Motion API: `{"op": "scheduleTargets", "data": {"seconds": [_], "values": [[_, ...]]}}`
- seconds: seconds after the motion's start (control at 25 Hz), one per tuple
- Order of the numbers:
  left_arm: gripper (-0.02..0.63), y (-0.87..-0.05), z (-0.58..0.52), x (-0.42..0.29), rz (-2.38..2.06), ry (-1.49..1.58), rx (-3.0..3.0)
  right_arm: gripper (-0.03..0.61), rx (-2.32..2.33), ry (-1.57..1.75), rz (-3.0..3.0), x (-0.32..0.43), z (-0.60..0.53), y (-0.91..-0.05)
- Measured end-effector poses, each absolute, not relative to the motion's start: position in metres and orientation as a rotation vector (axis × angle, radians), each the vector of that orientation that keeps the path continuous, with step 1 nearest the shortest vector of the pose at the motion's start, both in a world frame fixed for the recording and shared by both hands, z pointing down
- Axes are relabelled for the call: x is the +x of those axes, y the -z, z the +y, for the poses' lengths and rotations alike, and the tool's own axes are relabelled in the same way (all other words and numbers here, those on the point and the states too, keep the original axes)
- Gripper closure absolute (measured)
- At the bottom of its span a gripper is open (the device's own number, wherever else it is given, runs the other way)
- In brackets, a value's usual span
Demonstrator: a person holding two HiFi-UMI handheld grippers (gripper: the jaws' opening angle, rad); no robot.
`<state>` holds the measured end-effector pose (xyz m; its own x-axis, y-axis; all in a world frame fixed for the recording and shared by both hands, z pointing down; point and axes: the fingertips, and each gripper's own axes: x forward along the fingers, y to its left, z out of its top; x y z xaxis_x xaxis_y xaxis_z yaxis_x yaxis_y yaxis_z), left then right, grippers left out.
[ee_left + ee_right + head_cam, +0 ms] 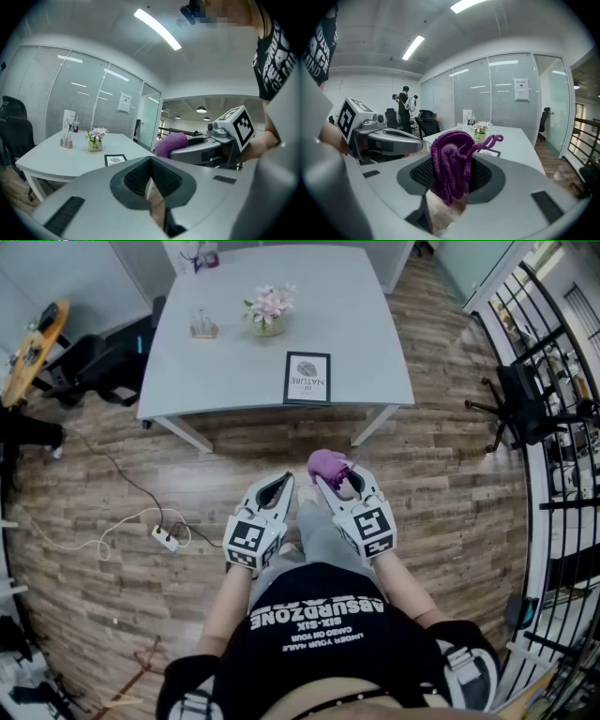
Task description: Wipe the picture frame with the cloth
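The black picture frame (307,378) lies flat near the front edge of the grey table (375,324); it also shows in the left gripper view (115,160). Both grippers hang over the wooden floor, short of the table and close to my body. My right gripper (336,479) is shut on a bunched purple cloth (327,465), which fills its jaws (451,166). My left gripper (277,486) sits just left of it, jaws closed together with nothing between them (150,161). The cloth (171,143) and right gripper (211,147) appear beside it.
A flower pot (269,310) and a small stand (203,327) sit further back on the table. Office chairs stand at the left (94,362) and right (520,404). A power strip with cable (165,538) lies on the floor. A railing (562,427) runs along the right.
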<state>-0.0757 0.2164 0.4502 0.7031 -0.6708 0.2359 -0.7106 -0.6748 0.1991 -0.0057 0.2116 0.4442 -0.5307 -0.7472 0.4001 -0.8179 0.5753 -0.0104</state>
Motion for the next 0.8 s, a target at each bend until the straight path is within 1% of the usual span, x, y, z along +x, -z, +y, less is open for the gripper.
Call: {"op": "scheduleTargets", "data": {"seconds": [0.48,0.8], "values": [[0.598,-0.450,0.099,-0.057,-1.194,-0.252,2.637,0.400,1.212,-0.243,-2.532,0.016,0.087,-0.441],[0.598,-0.464,0.063,-0.038,-1.241,-0.281,2.610,0.400,1.196,-0.214,-2.529,0.045,0.047,-0.446]]}}
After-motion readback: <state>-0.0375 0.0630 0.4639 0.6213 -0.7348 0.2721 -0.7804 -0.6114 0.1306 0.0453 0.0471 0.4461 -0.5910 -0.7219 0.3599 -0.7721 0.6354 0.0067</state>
